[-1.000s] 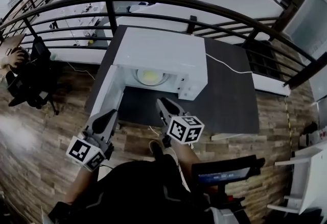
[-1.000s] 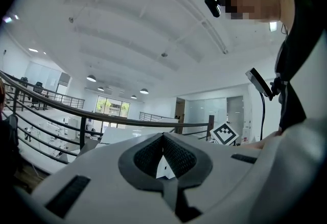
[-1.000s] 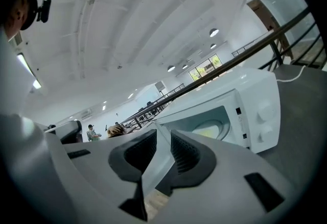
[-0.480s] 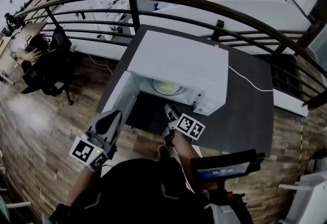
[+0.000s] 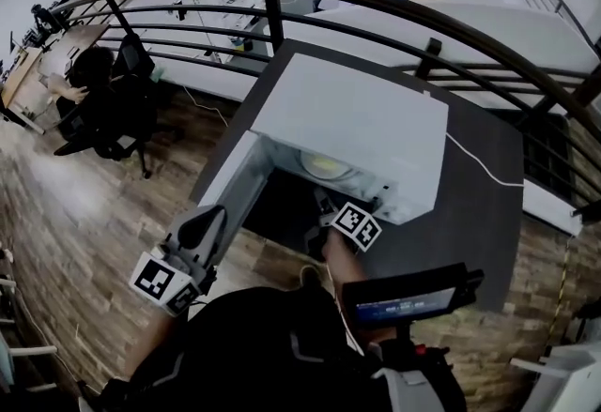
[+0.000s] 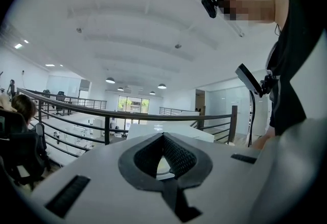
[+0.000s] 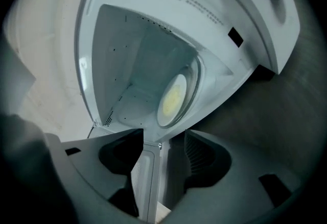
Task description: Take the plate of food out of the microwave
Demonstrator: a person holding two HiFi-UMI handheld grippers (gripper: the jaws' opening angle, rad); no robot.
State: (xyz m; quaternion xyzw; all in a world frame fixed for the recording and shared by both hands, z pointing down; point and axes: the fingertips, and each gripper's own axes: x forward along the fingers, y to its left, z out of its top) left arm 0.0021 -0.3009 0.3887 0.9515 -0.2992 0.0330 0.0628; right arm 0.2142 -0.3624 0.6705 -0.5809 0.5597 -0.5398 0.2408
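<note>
A white microwave [image 5: 362, 124] stands on a dark table [image 5: 474, 213] with its door [image 5: 230, 183] swung open to the left. Inside it lies a plate of yellow food [image 5: 325, 163], which the right gripper view shows tilted [image 7: 173, 96]. My right gripper [image 5: 327, 206] hangs low just in front of the cavity. Its jaws [image 7: 163, 162] have just been opening and now stand open. The door's edge [image 7: 145, 174] shows between them, and no pad presses on it. My left gripper [image 5: 199, 224] stays left of the door, and its jaws [image 6: 163, 139] are shut on nothing.
A black railing [image 5: 394, 11] curves behind the table. A white cable [image 5: 484, 161] runs from the microwave across the table. A person [image 5: 89, 72] sits at a desk at far left on the wood floor. A dark screen device [image 5: 408, 299] hangs at my chest.
My right gripper has dropped and moved forward toward the microwave's opening, rolling as it went. The left gripper has shifted slightly. The door stays open and the plate has not moved.
</note>
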